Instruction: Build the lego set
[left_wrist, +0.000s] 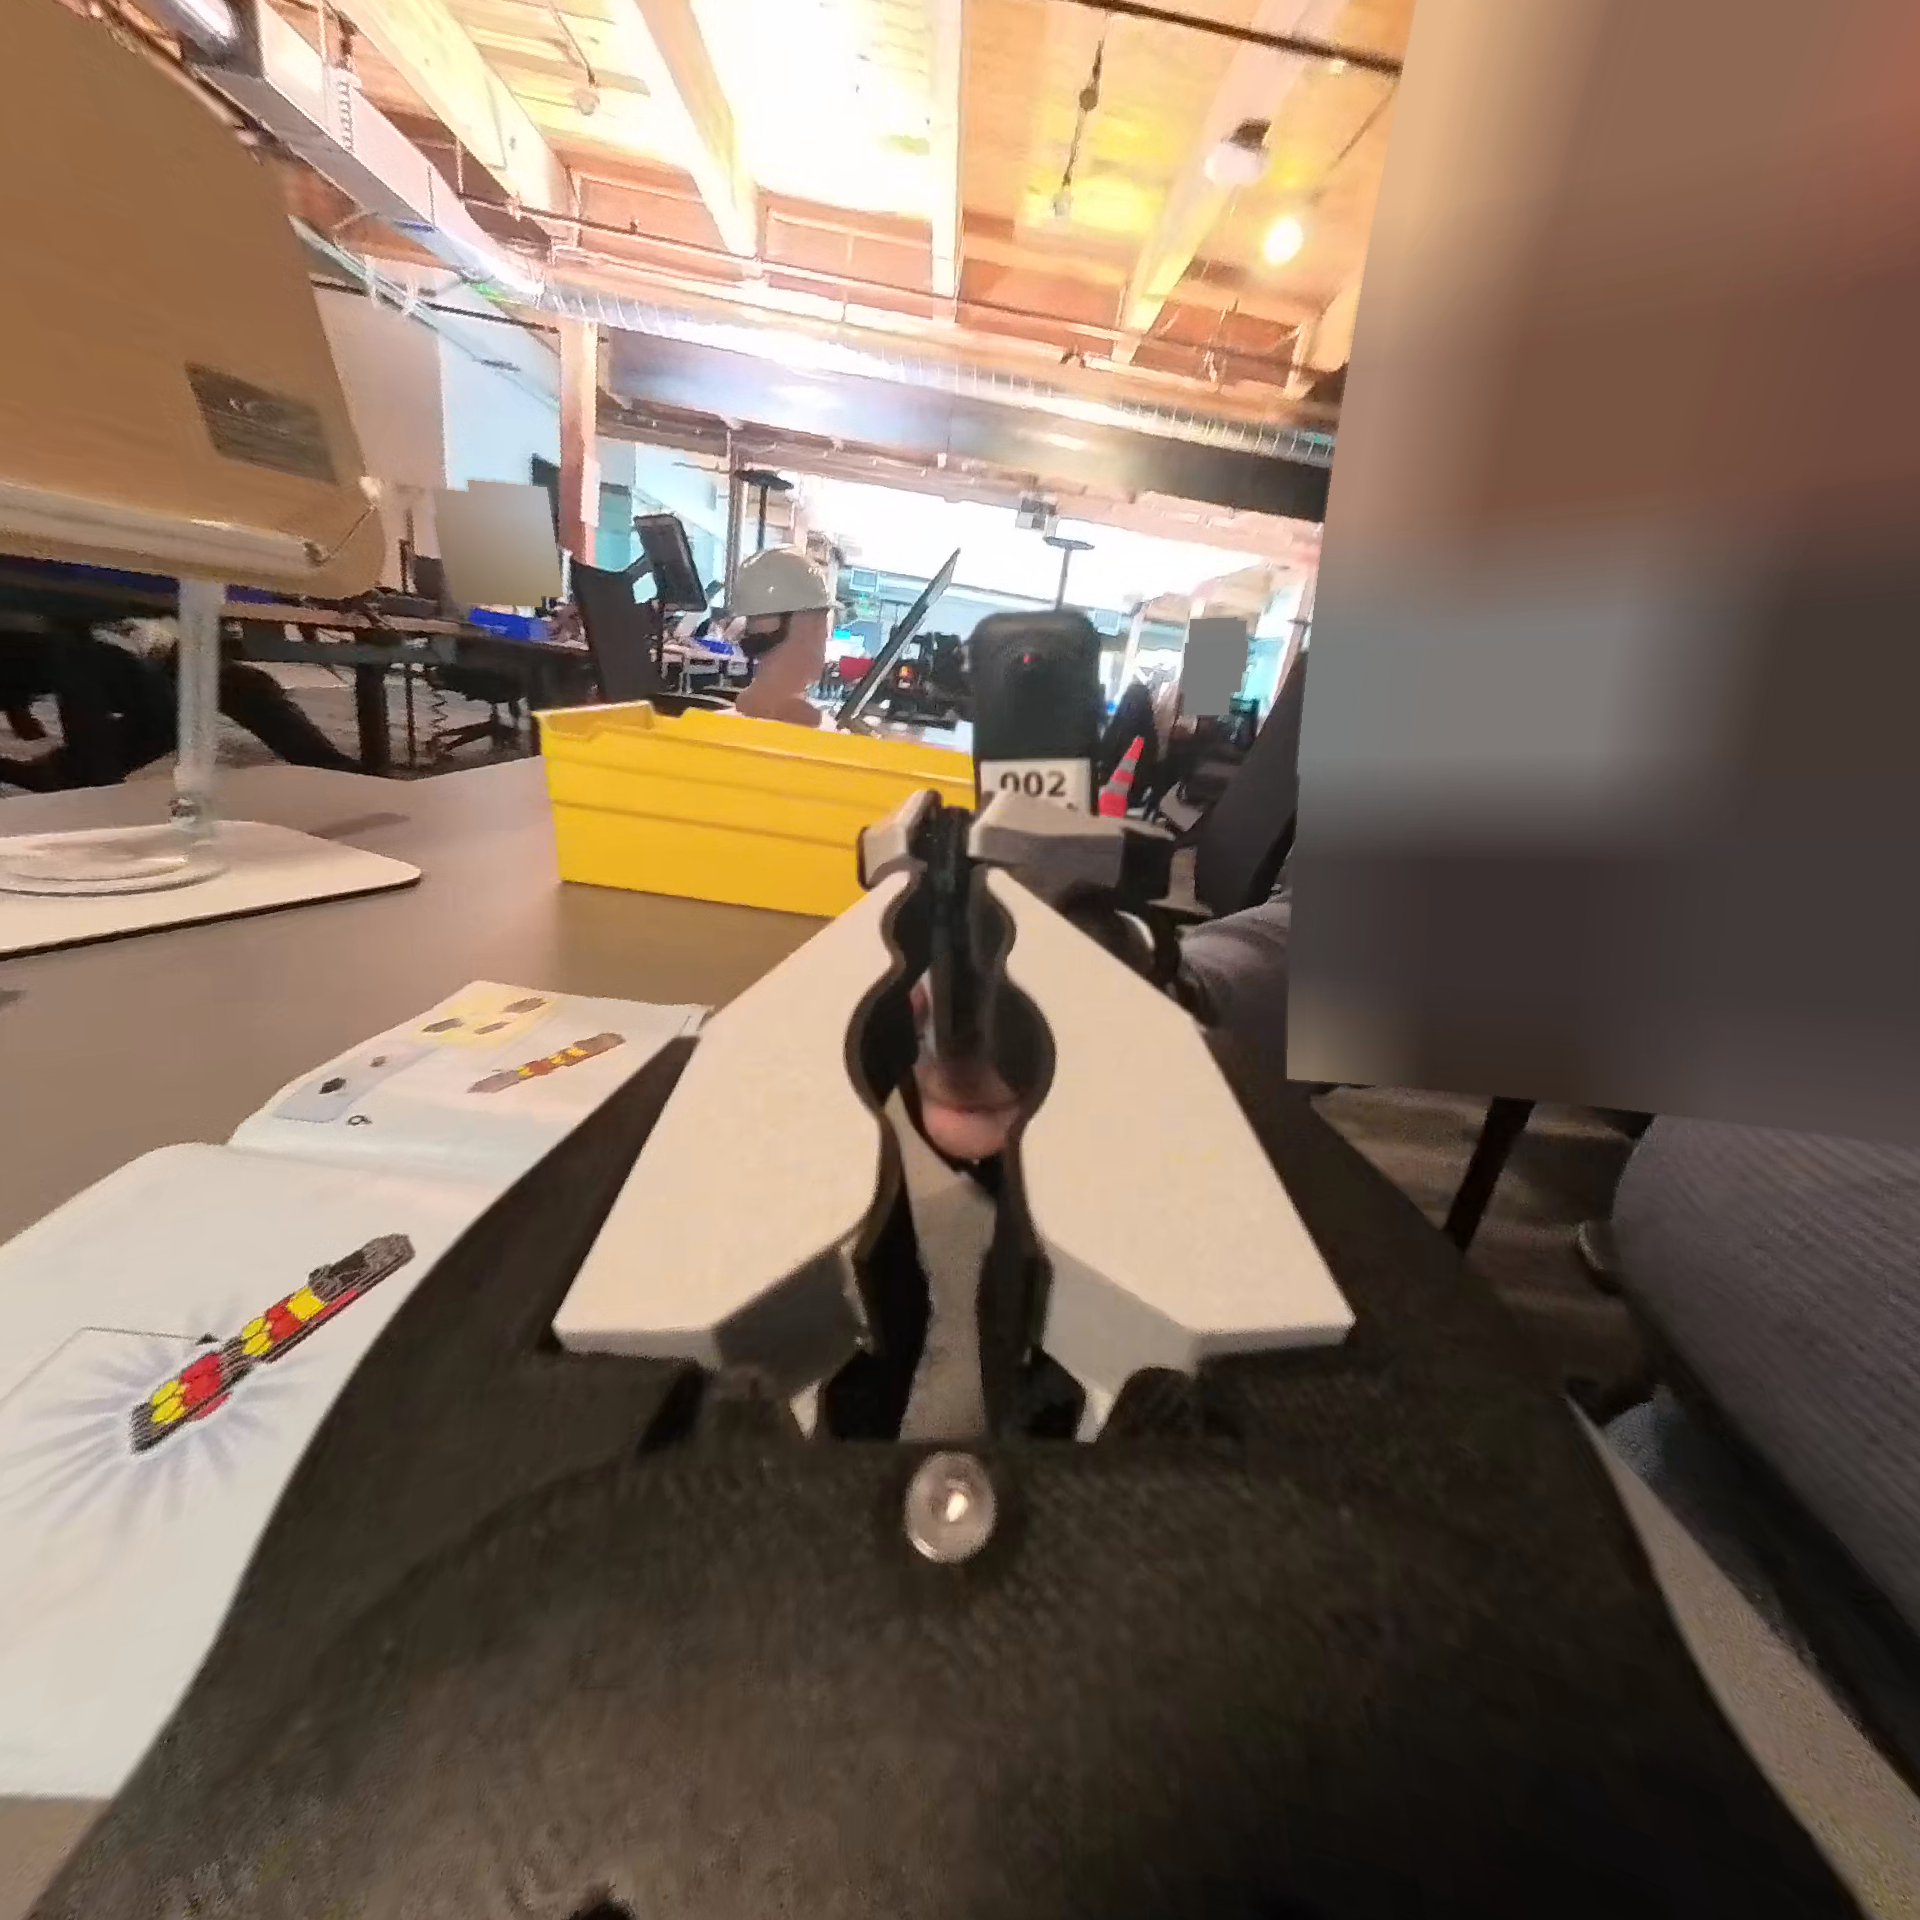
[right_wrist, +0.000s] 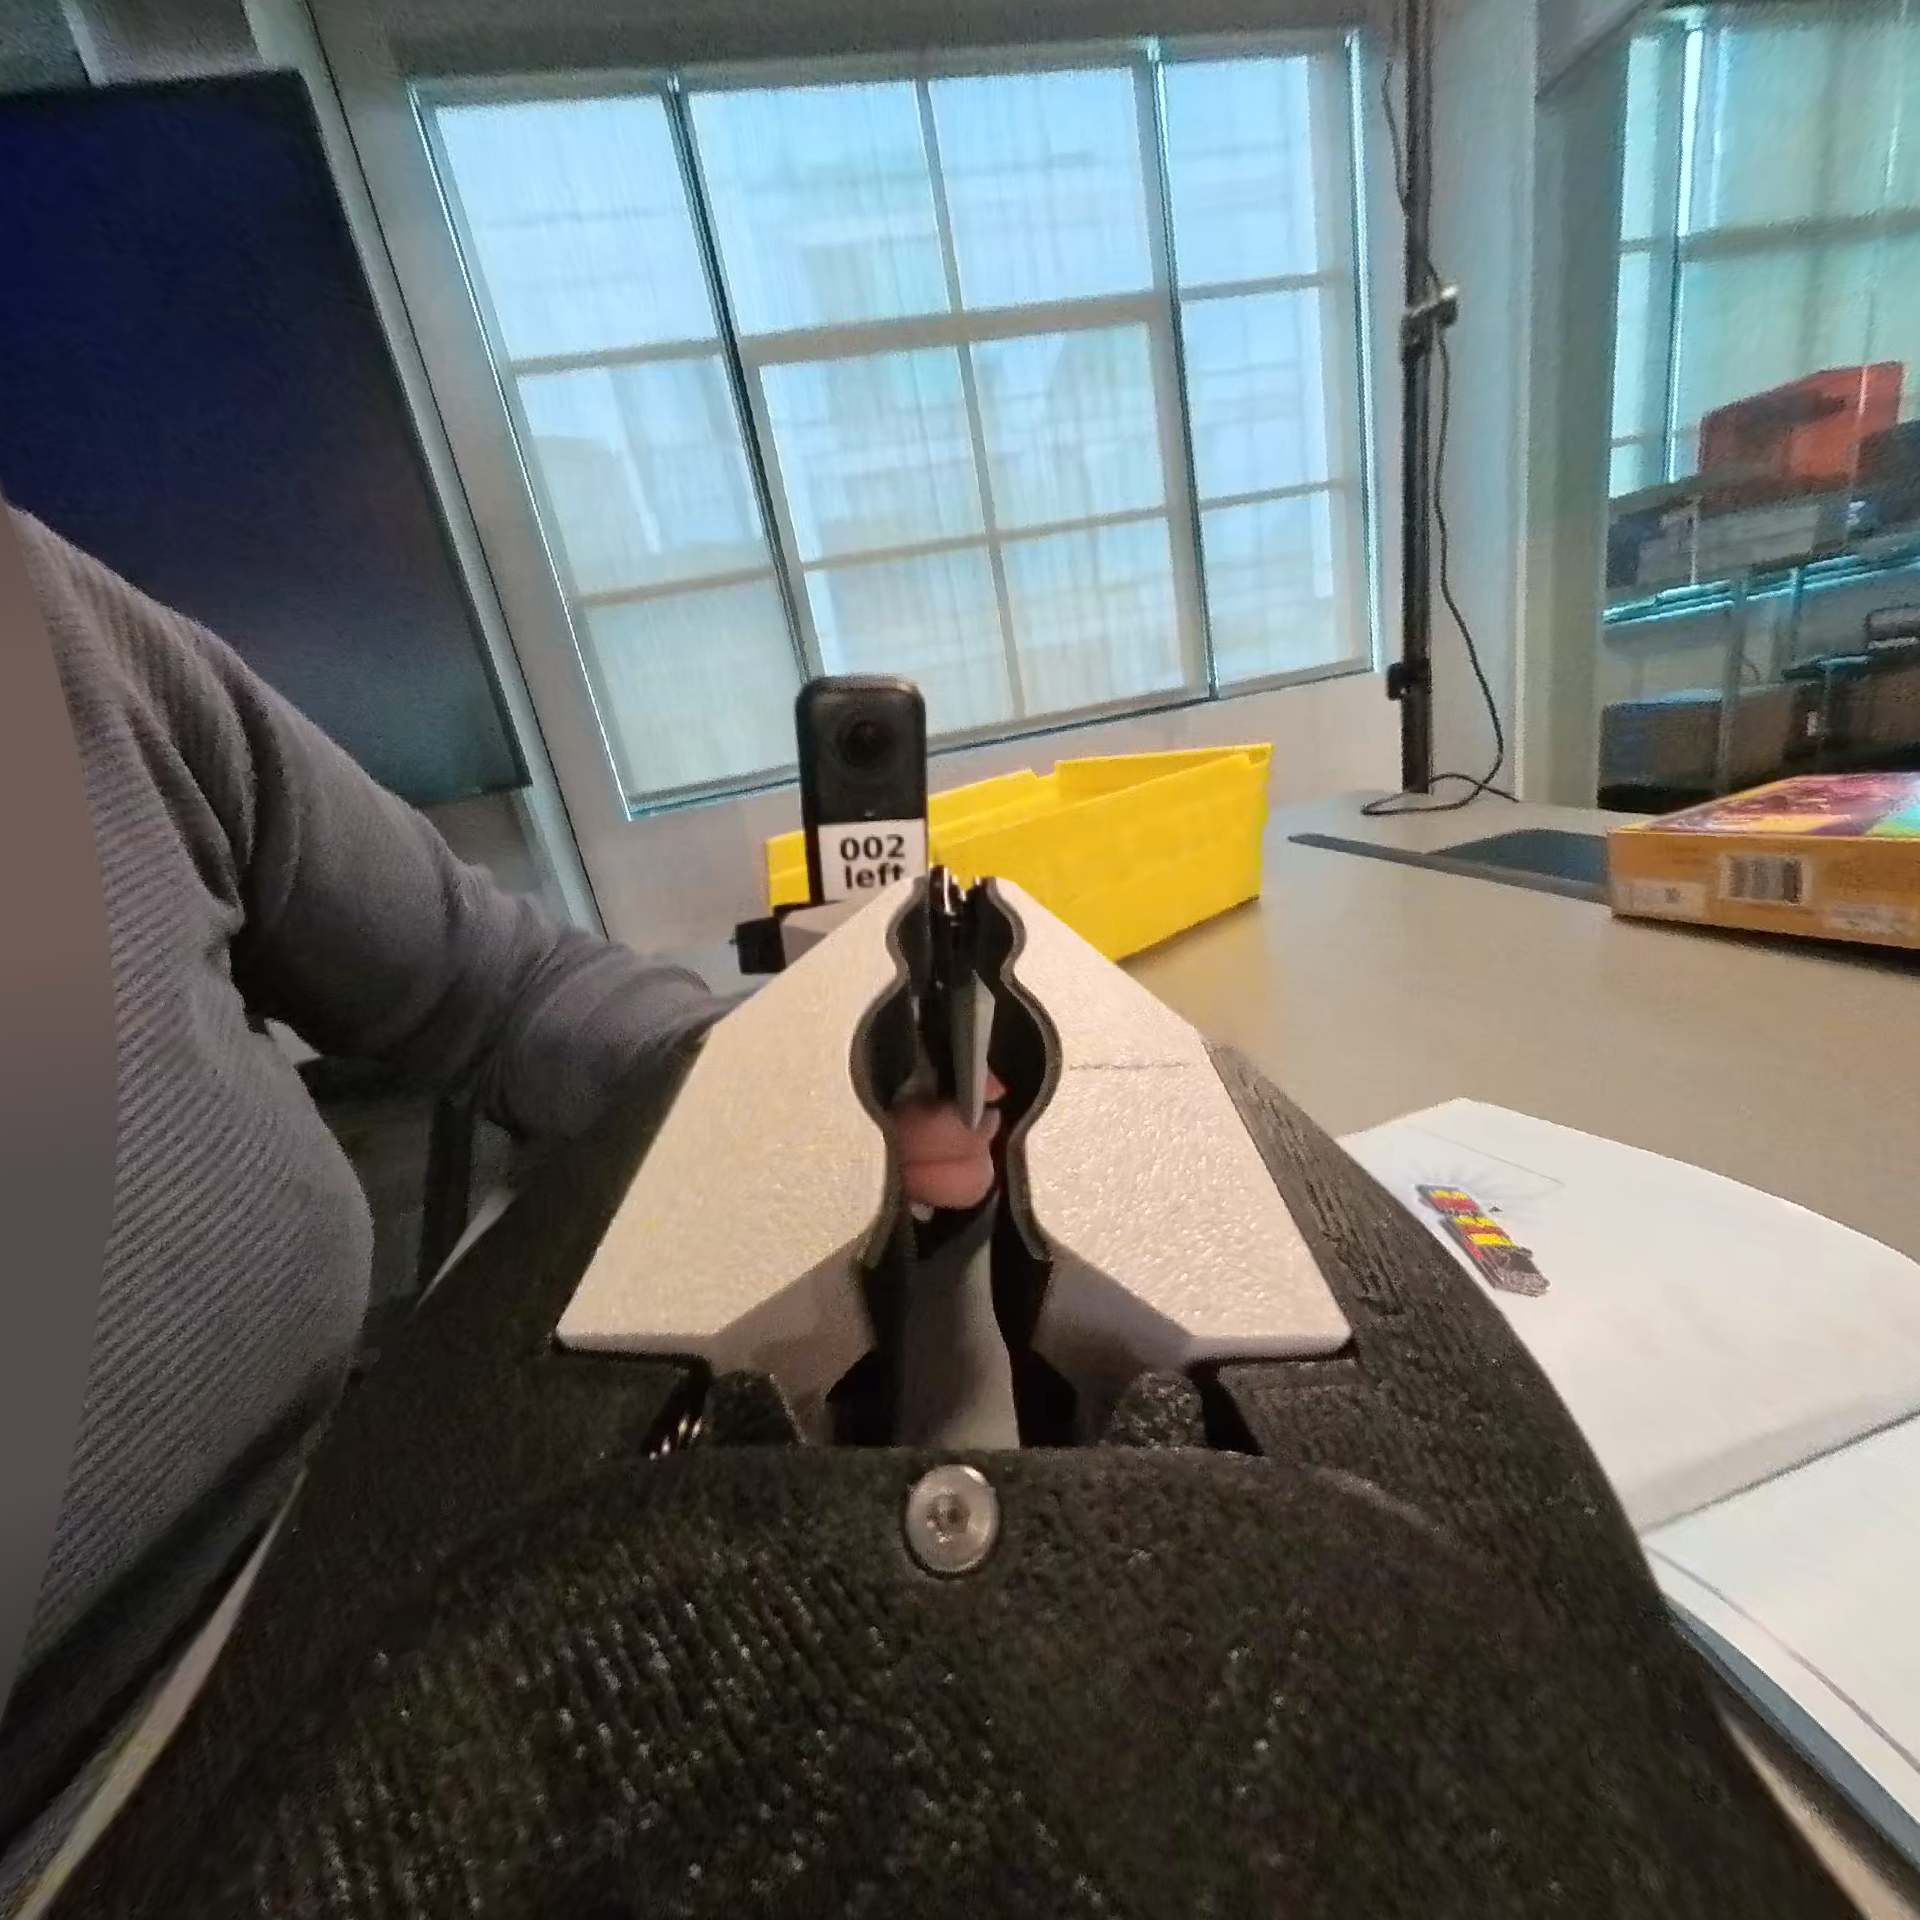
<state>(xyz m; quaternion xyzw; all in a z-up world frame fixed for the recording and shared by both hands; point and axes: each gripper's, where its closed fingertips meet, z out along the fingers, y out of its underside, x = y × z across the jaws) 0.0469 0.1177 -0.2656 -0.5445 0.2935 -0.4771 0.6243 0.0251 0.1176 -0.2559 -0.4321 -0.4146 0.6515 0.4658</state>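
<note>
My left gripper (left_wrist: 948, 831) and my right gripper (right_wrist: 954, 896) point at each other, tip to tip, above the near table edge. Both are shut on a thin black lego piece (left_wrist: 945, 935) that I see edge-on between the pale fingers. It also shows in the right wrist view (right_wrist: 961, 997). The right gripper's grey fingertips (left_wrist: 1034, 836) and camera (left_wrist: 1029, 686) show just beyond my left tips. The left gripper's camera (right_wrist: 860, 769) stands behind my right tips. The piece's colours and studs are hidden. A bare fingertip (right_wrist: 940, 1153) shows under the gap.
An open instruction booklet (left_wrist: 208, 1299) lies on the grey table (left_wrist: 364, 987); it also shows in the right wrist view (right_wrist: 1662, 1299). A yellow bin (left_wrist: 727, 821) stands behind the grippers. A lego box (right_wrist: 1766, 873) lies far right. A board stand (left_wrist: 197, 727) is at left. A grey sleeve (right_wrist: 260, 831) is close. Both grippers' tips are close together, under 4 cm apart.
</note>
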